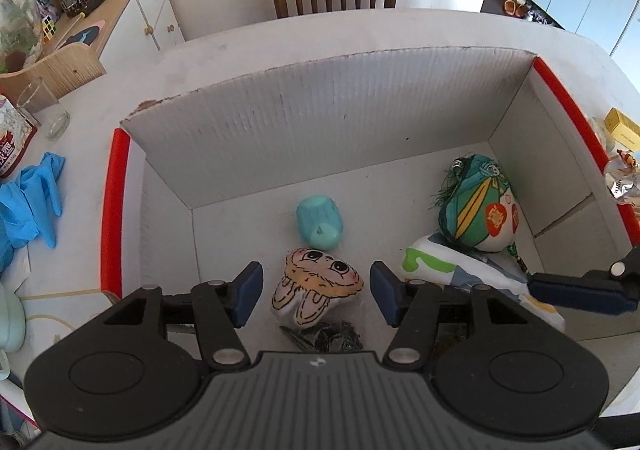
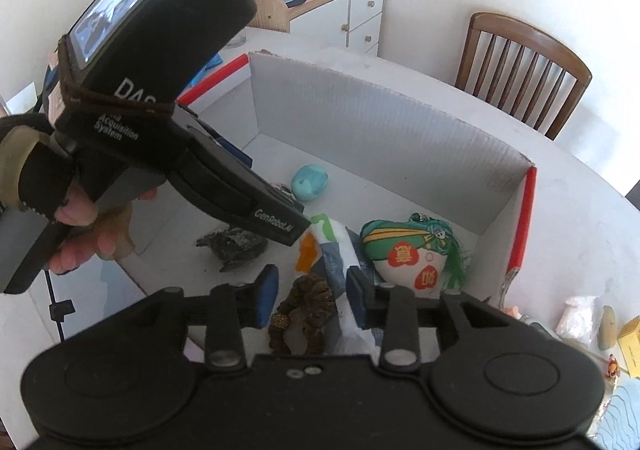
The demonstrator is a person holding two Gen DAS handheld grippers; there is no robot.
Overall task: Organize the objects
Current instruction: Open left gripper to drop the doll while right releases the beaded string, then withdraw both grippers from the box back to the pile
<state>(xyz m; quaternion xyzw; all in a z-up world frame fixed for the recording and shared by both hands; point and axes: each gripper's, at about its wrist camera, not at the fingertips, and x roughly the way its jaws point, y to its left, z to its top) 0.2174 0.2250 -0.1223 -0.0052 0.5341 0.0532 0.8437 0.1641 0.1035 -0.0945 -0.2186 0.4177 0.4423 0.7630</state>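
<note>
Both drops look finished, so the step in hand is to come out of the cardboard box (image 1: 320, 122) cleanly. The left hand-held gripper (image 1: 316, 292) hangs over the rabbit-face plush (image 1: 318, 286) with its jaws apart and clear of the fabric on either side; the plush lies on the box floor, just in front of the teal toy (image 1: 320, 224) and touching a dark frilly piece (image 1: 328, 338) at the near wall. The right hand-held gripper (image 2: 312, 300) also stands apart, with a brown scrunchie (image 2: 306, 310) lying loose between its pads — nothing is clamped.

My advice: lift each straight up before swinging sideways, since the two tools sit close together inside the box and a sideways pull could snag the scrunchie or nudge the green-and-white plush (image 2: 412, 250) beside it. Then go for what waits on the counter (image 1: 280, 38) — the yellow box (image 1: 622, 128), say.
</note>
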